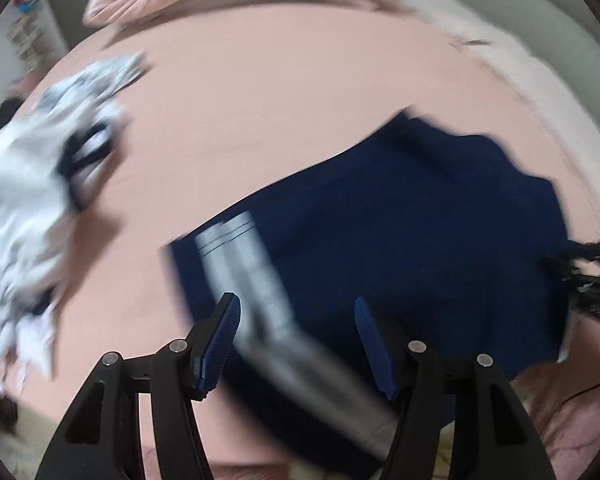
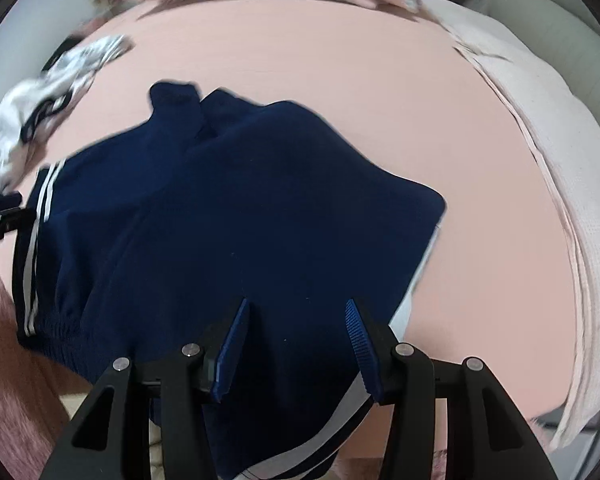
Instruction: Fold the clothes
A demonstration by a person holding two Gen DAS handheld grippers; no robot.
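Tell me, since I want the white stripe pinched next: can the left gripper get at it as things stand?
Probably yes. The left gripper is open, and the white stripe of the navy jacket lies between its fingers with nothing over it. The view is blurred, so whether they touch is unclear.

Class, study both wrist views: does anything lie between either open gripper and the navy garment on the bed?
Nothing visible does. The left gripper and right gripper both sit open directly over the navy garment; the patterned clothes lie off to the side.
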